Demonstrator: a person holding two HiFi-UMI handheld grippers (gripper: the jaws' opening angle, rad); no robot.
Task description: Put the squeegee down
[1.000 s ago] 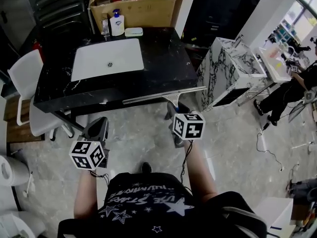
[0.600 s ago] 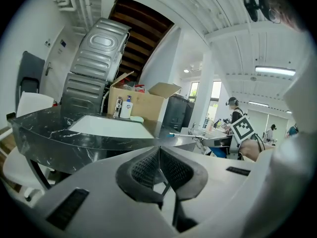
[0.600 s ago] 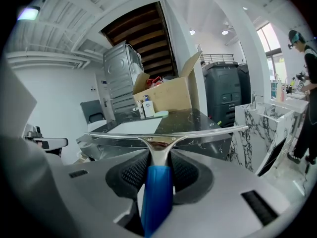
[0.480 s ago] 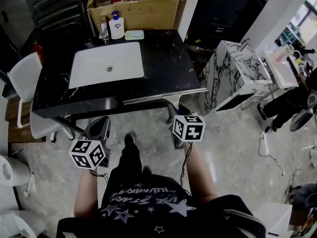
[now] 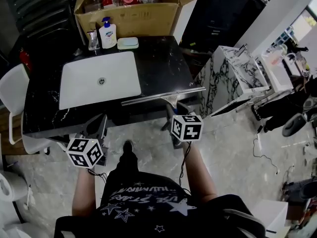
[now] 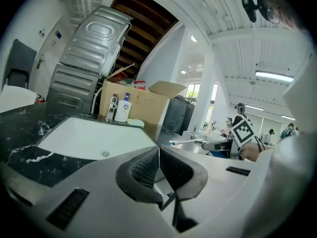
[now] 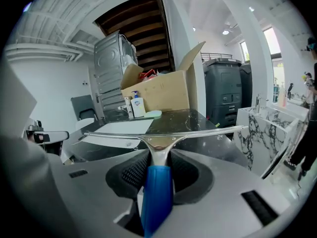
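A squeegee (image 5: 163,97) with a long metal blade and a blue handle (image 7: 156,192) is held level at the front edge of the black marble counter (image 5: 163,63). My right gripper (image 5: 176,114) is shut on its handle, and the blade (image 7: 163,132) spans the right gripper view. My left gripper (image 5: 96,128) hangs lower at the counter's front left, shut with nothing between its pads (image 6: 143,168). A white sink basin (image 5: 99,79) is set in the counter's left half.
A soap bottle (image 5: 107,33), a small bottle (image 5: 92,39) and a pale green soap dish (image 5: 128,42) line the counter's back edge before a cardboard box (image 5: 129,11). A marble-patterned cabinet (image 5: 230,78) stands right, a white chair (image 5: 12,90) left. The person's foot (image 5: 128,148) is below.
The view has shifted closer to the counter. The squeegee blade now lies over the counter's front edge, and my left gripper has come up near the edge. A foot has stepped forward.
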